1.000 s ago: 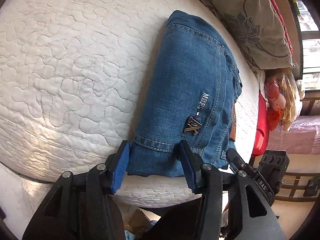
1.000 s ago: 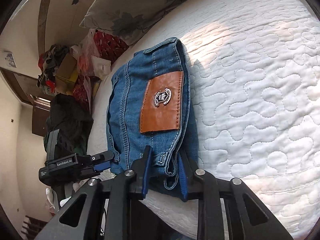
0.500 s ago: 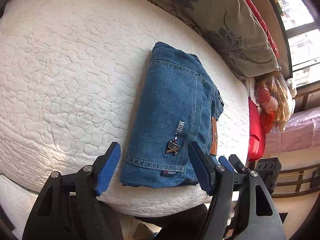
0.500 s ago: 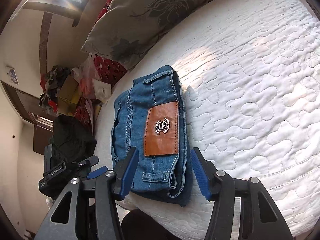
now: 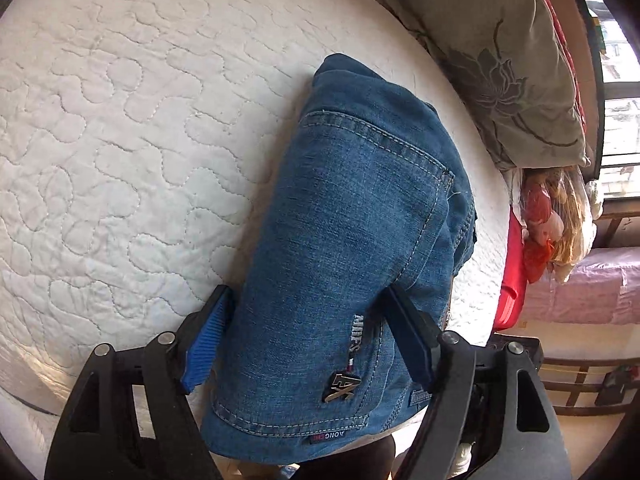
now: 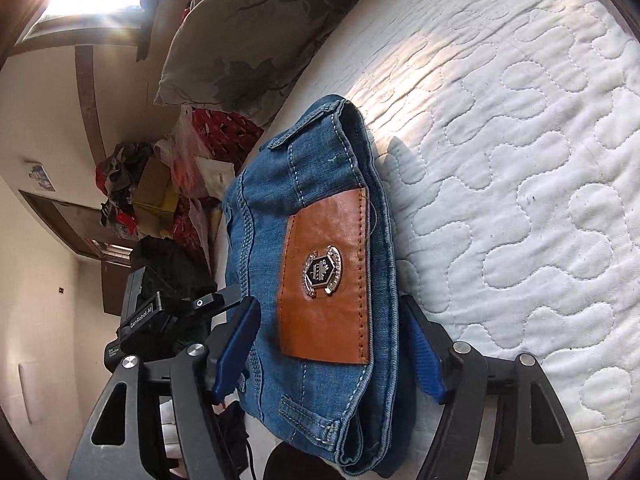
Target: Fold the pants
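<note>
We see the folded jeans point(image 5: 352, 248) lying as a thick compact bundle on the white quilted mattress point(image 5: 120, 140), close to its near edge, with the near end of the bundle overhanging that edge. The left hand-held gripper point(image 5: 310, 340) has its jaws spread wide, one blue pad on each side of the bundle's near end; the pads sit close to the denim, and whether they press it we cannot tell. A small metal logo point(image 5: 342, 386) is pinned on the upper face near the hem. From the other side, the right hand-held gripper point(image 6: 328, 354) likewise straddles the jeans point(image 6: 320, 280) with its jaws wide apart, the waistband end running between the blue pads. A brown leather patch point(image 6: 328, 280) with a metal badge faces up between those pads. The left hand-held gripper's body point(image 6: 160, 312) shows just beyond the denim in the right wrist view. A grey flowered pillow point(image 5: 500, 52) rests on the mattress beyond the bundle, and a pile of clutter point(image 6: 160, 184) sits off the bed's far side
</note>
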The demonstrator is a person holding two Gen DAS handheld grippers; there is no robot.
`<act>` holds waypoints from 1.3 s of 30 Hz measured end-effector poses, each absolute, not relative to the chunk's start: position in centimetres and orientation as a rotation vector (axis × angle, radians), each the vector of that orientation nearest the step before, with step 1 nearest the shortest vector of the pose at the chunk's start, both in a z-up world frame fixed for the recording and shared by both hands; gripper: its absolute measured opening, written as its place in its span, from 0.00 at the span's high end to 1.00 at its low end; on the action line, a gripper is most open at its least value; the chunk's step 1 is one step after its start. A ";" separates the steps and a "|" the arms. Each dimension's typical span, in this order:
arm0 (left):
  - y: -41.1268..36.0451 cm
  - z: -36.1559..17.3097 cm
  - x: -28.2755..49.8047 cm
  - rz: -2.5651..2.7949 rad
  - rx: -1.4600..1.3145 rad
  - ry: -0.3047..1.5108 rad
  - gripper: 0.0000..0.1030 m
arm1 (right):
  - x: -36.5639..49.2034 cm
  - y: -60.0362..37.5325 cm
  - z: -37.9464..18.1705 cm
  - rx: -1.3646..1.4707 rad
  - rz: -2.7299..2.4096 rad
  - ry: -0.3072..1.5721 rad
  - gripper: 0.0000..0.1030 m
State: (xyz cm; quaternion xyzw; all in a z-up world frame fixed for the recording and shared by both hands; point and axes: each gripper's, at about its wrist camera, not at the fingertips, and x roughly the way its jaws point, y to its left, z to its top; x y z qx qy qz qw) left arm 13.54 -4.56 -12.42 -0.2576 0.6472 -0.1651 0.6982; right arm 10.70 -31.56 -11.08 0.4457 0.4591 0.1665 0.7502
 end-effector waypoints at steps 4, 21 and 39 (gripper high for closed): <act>-5.6 -12.1 13.2 -0.359 -0.504 1.421 0.15 | 10.6 -31.8 -11.2 0.974 0.382 1.003 0.29; -7.3 -12.3 13.5 -0.397 -0.413 1.414 0.00 | 11.5 -29.2 -9.9 0.882 0.406 1.005 0.00; -1.9 -9.7 13.8 -0.476 -0.711 1.444 0.58 | 11.2 -25.2 -4.2 0.593 0.327 0.997 0.52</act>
